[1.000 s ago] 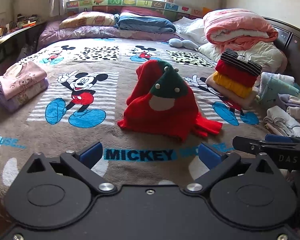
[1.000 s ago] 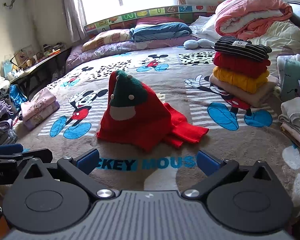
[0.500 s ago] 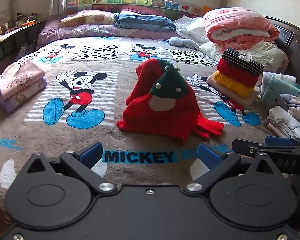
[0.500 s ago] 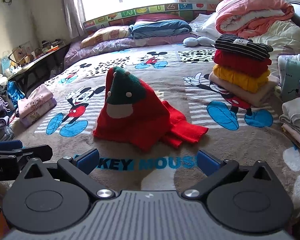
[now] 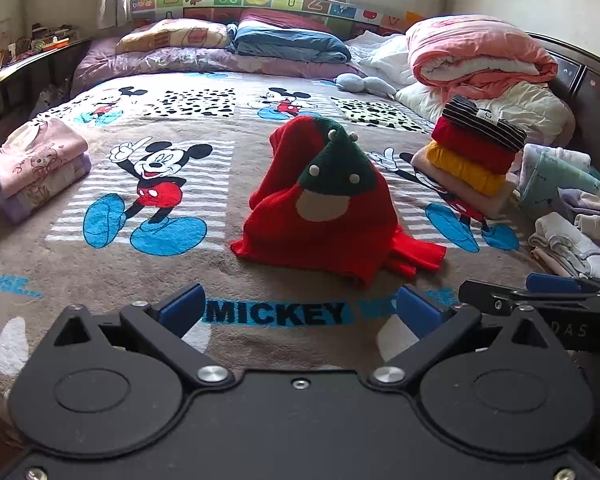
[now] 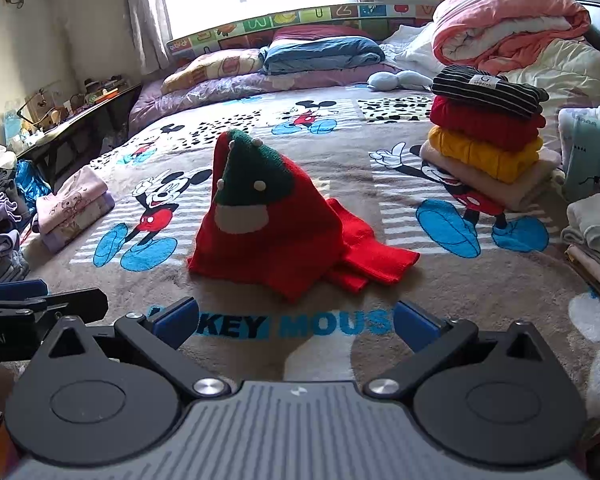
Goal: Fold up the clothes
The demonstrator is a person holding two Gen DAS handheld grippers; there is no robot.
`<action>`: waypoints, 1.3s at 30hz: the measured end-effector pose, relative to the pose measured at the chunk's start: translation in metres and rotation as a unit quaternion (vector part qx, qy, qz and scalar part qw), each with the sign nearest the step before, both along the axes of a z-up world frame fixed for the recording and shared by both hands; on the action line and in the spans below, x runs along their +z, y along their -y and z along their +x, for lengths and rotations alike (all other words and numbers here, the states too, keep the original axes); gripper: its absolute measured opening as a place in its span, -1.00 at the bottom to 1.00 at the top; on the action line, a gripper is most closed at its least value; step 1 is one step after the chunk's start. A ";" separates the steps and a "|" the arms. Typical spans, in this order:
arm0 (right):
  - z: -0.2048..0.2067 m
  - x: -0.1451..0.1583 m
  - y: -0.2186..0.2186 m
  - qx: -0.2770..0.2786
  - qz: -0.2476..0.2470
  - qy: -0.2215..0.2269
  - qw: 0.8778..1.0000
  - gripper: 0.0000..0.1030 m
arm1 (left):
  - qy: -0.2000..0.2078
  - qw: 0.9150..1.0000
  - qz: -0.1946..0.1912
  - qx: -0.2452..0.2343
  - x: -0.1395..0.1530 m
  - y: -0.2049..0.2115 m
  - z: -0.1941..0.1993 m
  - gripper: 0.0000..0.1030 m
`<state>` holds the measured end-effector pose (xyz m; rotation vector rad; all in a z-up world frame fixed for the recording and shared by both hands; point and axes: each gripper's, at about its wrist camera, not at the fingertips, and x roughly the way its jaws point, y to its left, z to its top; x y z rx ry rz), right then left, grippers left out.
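Red sweater (image 5: 324,224) sits in a bumpy heap on the Mickey Mouse blanket (image 5: 148,280), while the left claw (image 5: 300,312) and right claw (image 6: 294,322) both hang released, grasping nothing.

The bed (image 5: 112,280) is covered with a brown Mickey Mouse blanket (image 5: 260,314). In the middle of it a red sweater (image 5: 324,224) lies in a heap. On its right side stands a stack of folded clothes (image 5: 476,156), on its left a folded pink pile (image 5: 36,164). Pillows (image 5: 288,42) and a rolled pink quilt (image 5: 480,54) lie at the far end.
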<state>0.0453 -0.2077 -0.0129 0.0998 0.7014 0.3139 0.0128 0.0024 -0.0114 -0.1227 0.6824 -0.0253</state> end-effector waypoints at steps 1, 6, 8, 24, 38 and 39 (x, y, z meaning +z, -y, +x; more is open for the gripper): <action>0.000 0.000 0.000 0.000 0.000 0.000 1.000 1.00 | 0.000 1.000 0.000 0.000 0.000 0.000 0.000 1.00; -0.001 0.001 0.002 -0.001 0.000 -0.001 1.000 1.00 | 0.003 1.000 0.000 0.001 0.002 0.000 -0.001 1.00; -0.001 0.001 0.002 -0.002 -0.001 0.000 1.000 1.00 | 0.003 1.000 -0.001 0.002 0.003 0.000 -0.001 1.00; -0.001 0.002 0.002 -0.004 0.000 0.000 1.000 1.00 | 0.002 1.000 -0.002 -0.003 0.002 0.002 -0.002 1.00; 0.005 -0.002 0.004 0.002 0.008 -0.007 1.000 1.00 | -0.008 1.000 -0.004 -0.010 -0.003 -0.002 0.011 1.00; 0.007 -0.002 0.005 0.005 0.011 -0.008 1.000 1.00 | -0.010 1.000 -0.009 -0.013 -0.003 -0.003 0.013 1.00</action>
